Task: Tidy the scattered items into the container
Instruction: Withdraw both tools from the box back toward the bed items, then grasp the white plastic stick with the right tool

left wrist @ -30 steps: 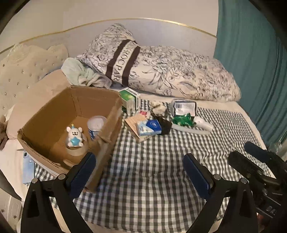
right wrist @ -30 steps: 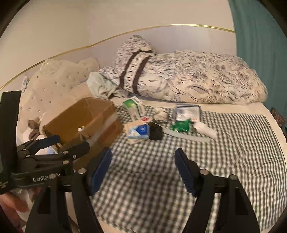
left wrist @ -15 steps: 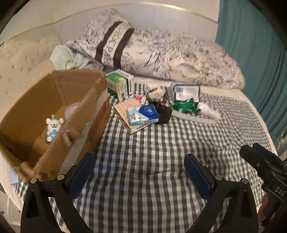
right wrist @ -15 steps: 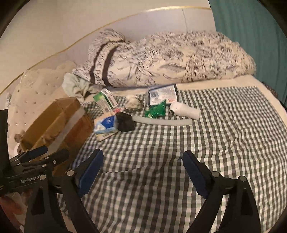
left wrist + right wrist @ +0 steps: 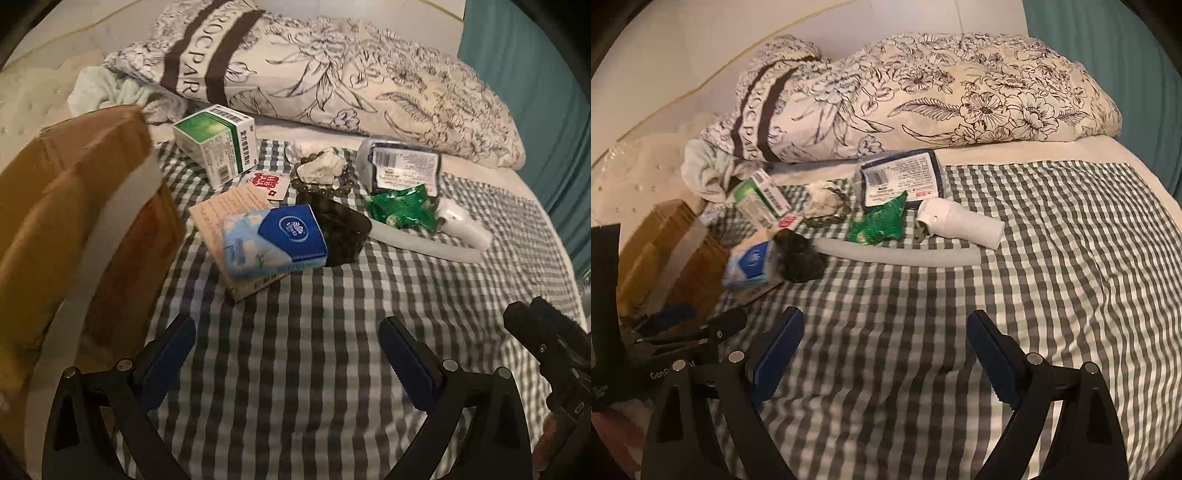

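Note:
Scattered items lie on a checked cloth (image 5: pixel 295 332) on a bed. A blue tissue pack (image 5: pixel 277 240) rests on a beige booklet (image 5: pixel 229 210), beside a black object (image 5: pixel 343 236). Behind them are a green-and-white box (image 5: pixel 218 144), a bead bracelet with crumpled paper (image 5: pixel 321 170), a dark packet (image 5: pixel 402 166), a green wrapper (image 5: pixel 400 208), a white tube (image 5: pixel 465 229) and a grey strip (image 5: pixel 417 247). The cardboard box (image 5: pixel 74 229) stands at the left. My left gripper (image 5: pixel 288 354) is open above bare cloth. My right gripper (image 5: pixel 882 354) is open too, short of the grey strip (image 5: pixel 897 254).
A floral duvet (image 5: pixel 332 81) and a pale green cloth (image 5: pixel 110 92) lie behind the items. A teal curtain (image 5: pixel 535 92) hangs at the right. The other gripper shows at each view's edge (image 5: pixel 546 339), (image 5: pixel 683 332). Checked cloth stretches to the right (image 5: pixel 1071 277).
Both grippers have sunk and come forward toward the items, which now look larger. The cardboard box's inside has dropped out of the left wrist view. The right jaws stand wider than a second ago.

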{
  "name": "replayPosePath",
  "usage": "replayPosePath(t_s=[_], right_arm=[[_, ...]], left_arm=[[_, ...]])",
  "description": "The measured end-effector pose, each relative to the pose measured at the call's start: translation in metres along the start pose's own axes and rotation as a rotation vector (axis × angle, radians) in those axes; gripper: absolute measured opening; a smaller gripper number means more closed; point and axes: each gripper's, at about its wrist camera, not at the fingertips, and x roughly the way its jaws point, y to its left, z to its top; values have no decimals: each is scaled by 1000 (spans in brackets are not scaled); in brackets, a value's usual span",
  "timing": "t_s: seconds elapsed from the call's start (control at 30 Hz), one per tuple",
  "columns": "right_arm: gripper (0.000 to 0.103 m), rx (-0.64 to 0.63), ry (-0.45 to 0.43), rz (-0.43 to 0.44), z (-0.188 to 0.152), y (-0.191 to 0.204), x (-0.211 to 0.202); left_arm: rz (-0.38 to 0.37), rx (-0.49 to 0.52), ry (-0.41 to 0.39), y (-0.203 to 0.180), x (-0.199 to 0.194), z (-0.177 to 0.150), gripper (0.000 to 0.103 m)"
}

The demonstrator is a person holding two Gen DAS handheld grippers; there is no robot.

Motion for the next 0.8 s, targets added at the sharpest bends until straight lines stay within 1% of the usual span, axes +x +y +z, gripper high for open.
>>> replayPosePath(t_s=[0.07,0.13,0.17,0.3,0.43,0.63,0.8], right_arm=[[90,1,4,-13,5,-2,11],[90,4,6,-33,10,-5,22],[90,1,5,-39,13,-5,26],[90,-37,-2,-70,22,-4,45],[90,-59,19,-74,30,-5,66],[90,-181,43,-114,41,-3,95],[89,-277,64,-111,39,7,111]], left_arm=[[4,-11,14,1,10,6,102],[-14,-51,29,6,21,12,102],[-11,-62,34,7,27,15,102],[5,-67,43,11,43,25,102],[3,-78,48,14,56,34,102],[24,-76,41,15,70,43,102],[-1,-109,52,23,80,45,102]])
